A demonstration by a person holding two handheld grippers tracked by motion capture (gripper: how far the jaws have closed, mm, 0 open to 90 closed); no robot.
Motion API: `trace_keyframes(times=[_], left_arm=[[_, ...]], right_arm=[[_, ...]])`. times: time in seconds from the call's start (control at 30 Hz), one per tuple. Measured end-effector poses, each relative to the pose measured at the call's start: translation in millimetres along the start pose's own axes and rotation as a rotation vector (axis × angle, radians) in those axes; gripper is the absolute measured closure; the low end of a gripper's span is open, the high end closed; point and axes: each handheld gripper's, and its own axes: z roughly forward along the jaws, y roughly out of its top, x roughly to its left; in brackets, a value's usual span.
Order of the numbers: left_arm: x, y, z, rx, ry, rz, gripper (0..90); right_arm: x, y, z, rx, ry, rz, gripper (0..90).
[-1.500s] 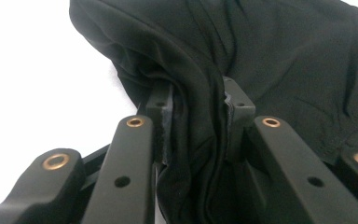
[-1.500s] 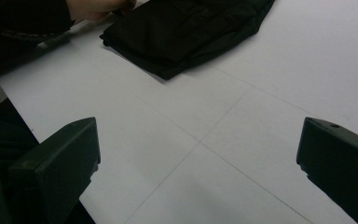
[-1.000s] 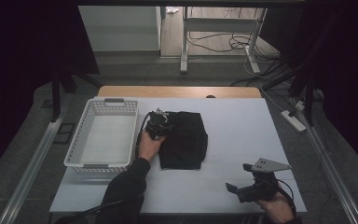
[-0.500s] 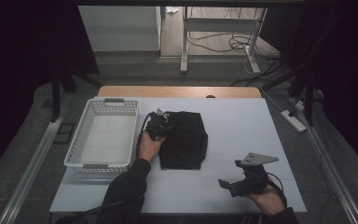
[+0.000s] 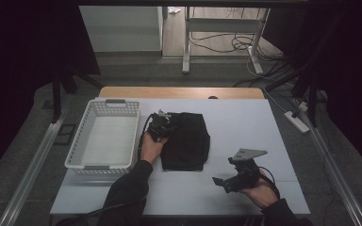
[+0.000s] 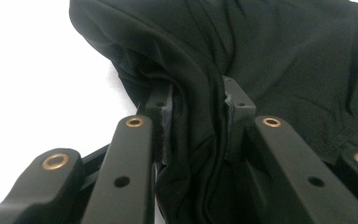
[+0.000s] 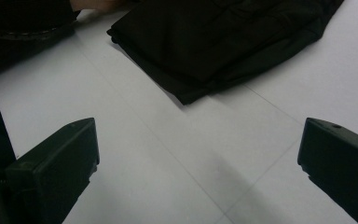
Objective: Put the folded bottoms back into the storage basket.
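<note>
A folded black garment (image 5: 187, 141) lies in the middle of the white table (image 5: 245, 117). My left gripper (image 5: 159, 126) sits at the garment's far left edge. In the left gripper view its jaws are shut on a bunched fold of the black garment (image 6: 279, 60), cloth pinched at the left gripper (image 6: 196, 112). My right gripper (image 5: 230, 176) hovers low over the table's near right, apart from the garment. In the right gripper view the right gripper (image 7: 198, 154) is open with bare table between its jaws, and the garment (image 7: 223, 37) lies ahead.
A white perforated basket (image 5: 104, 136) stands at the table's left, close beside my left hand. A wooden strip (image 5: 179, 92) edges the table's far side. Cables and a power strip (image 5: 296, 121) lie on the floor to the right.
My right gripper has drifted left and a little toward me. The left gripper and the garment have stayed put.
</note>
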Motion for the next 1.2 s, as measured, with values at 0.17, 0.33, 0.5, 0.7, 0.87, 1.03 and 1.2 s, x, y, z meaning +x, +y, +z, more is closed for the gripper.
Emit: trace_keyframes(times=[0.17, 0.33, 0.5, 0.7, 0.87, 1.03, 1.2], left_arm=[[0.5, 0.1, 0.0, 0.001, -0.003, -0.003, 70.4], [0.3, -0.1, 0.1, 0.0, -0.002, -0.003, 70.4], [0.3, -0.1, 0.1, 0.0, -0.002, -0.004, 70.5], [0.6, -0.1, 0.1, 0.002, -0.003, -0.005, 70.5], [0.1, -0.1, 0.1, 0.001, 0.0, -0.003, 70.5], [-0.2, -0.1, 0.2, 0.001, 0.003, -0.001, 70.5], [0.0, -0.1, 0.1, 0.002, 0.001, -0.003, 70.4]], right_arm=[[-2.5, 7.1, 8.8, 0.013, 0.024, -0.046, 0.0], [-3.4, 12.8, 21.0, 0.027, 0.053, -0.082, 0.0], [-4.6, 18.8, 33.8, 0.037, 0.071, -0.101, 0.0], [-5.7, 26.0, 49.0, 0.037, 0.099, -0.107, 0.0], [-5.5, 31.5, 61.8, 0.048, 0.116, -0.137, 0.0], [-3.0, 38.6, 75.2, 0.053, 0.126, -0.172, 0.0], [0.5, 46.5, 88.4, 0.057, 0.135, -0.191, 0.5]])
